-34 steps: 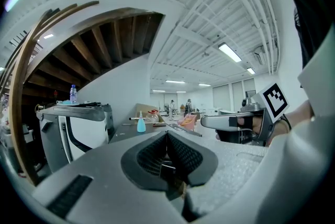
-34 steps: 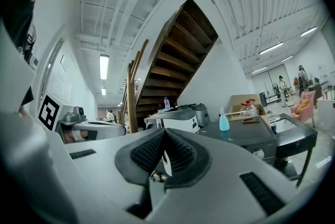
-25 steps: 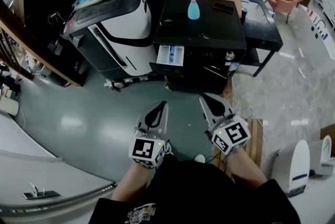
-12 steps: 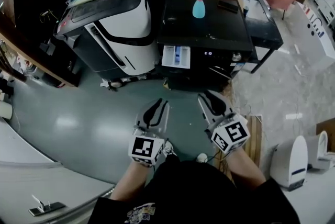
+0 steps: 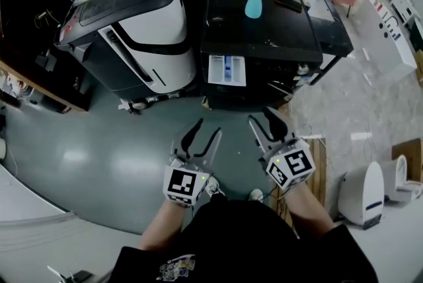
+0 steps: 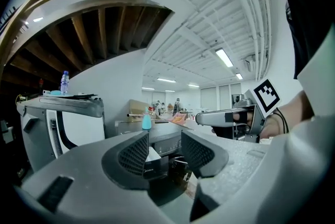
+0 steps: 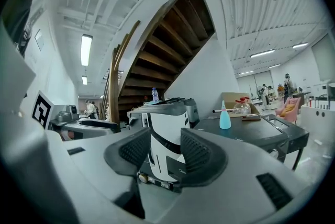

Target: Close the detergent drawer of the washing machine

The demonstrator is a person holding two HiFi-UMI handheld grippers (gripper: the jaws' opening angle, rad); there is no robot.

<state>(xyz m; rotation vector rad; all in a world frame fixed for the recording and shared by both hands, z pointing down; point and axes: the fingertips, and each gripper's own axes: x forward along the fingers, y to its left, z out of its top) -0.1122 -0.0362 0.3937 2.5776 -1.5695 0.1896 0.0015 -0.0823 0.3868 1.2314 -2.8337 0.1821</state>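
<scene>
The left tongs [image 5: 207,130] and right tongs [image 5: 261,118] have neared the washer [image 5: 264,34], jaws opening on nothing, its pulled-out drawer [image 5: 227,70] dead ahead, nearer the left.

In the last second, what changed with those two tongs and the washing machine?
Both the left tongs and right tongs went from shut to opening, with nothing between their jaws; neither took hold of anything. The person edged slightly nearer the black washing machine. Unchanged: its white detergent drawer still sticks out, and the turquoise plastic bottle stands on top.
</scene>
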